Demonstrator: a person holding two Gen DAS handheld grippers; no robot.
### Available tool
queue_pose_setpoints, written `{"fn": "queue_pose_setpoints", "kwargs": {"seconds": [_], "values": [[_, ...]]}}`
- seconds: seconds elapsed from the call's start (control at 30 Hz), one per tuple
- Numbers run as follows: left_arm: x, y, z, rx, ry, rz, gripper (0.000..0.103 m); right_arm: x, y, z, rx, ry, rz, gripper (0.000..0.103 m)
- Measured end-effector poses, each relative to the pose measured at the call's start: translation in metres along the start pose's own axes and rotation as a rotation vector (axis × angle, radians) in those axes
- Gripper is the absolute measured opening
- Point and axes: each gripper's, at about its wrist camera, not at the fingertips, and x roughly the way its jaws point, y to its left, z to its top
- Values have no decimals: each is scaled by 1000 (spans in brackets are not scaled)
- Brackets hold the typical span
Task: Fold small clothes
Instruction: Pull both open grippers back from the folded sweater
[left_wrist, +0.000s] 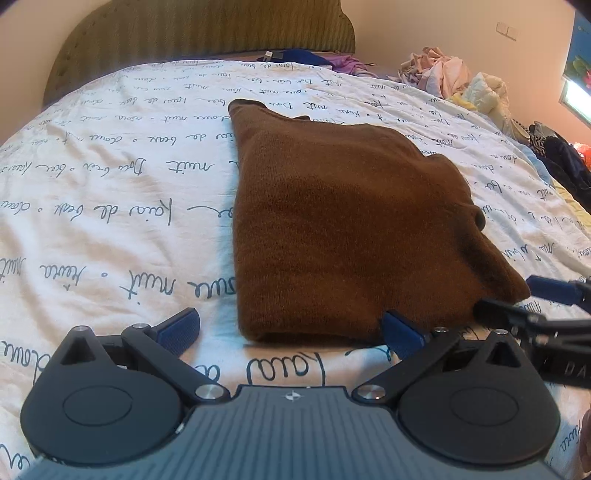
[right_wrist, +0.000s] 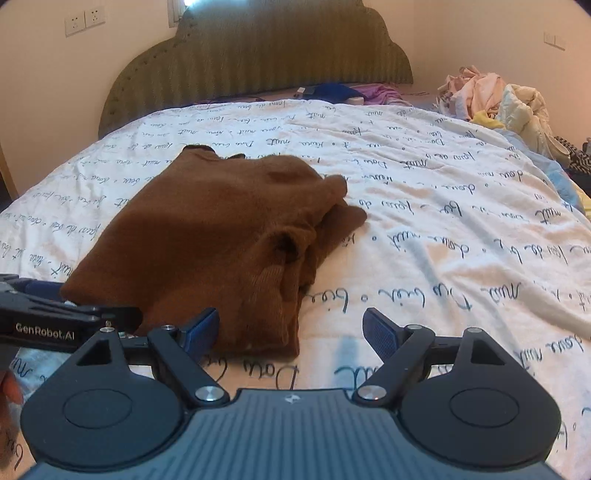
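Bedroom, bed (left_wrist: 110, 177) under a white quilt printed with script; green headboard (right_wrist: 258, 55) at top of both views. Both tongs are seen spread wide and holding nothing, low at the near edge of a brown knitted garment (left_wrist: 343, 221).

Left tongs (left_wrist: 291, 332), lower centre of the left view: jaws apart, the near hem lying between them, one blue pad (left_wrist: 400, 332) just at the cloth. Right tongs (right_wrist: 291, 332), lower centre of the right view: jaws apart, straddling the garment's near right corner.

Garment is judged partly folded: left edge straight, right side lumpy, with a rolled cuff or opening (right_wrist: 284, 247) showing mid-frame.

For the next fold, all layers at each near corner should be pinched together, both lifted evenly, carried toward the headboard, and laid flat. The bulge on the right should be smoothed first, or a crooked stack is likely.

Loose clothes (right_wrist: 491, 96) are heaped upper right.
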Motion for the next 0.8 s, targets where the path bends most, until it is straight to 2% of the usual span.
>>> {"fn": "queue_pose_setpoints", "kwargs": {"seconds": [0.27,0.33,0.37,0.4,0.47,0.6,0.8], "values": [[-6,6,-9,24,-4,20,103,11,9,-7,19,39,-20,85],[-5,7,-10,29,-6,32,103,21,12,-9,10,56,-32,92],[-5,7,-11,34,-5,34,103,26,15,-12,-5,60,-35,100],[-5,6,-11,33,-7,37,103,26,16,-16,-9,42,-38,103],[-4,4,-13,11,-29,58,103,25,15,-18,0,34,-40,103],[1,-12,-18,58,-59,142,103,26,14,-19,17,17,-49,103],[1,-10,-17,29,-65,138,103,28,9,-14,32,30,-55,103]]}}
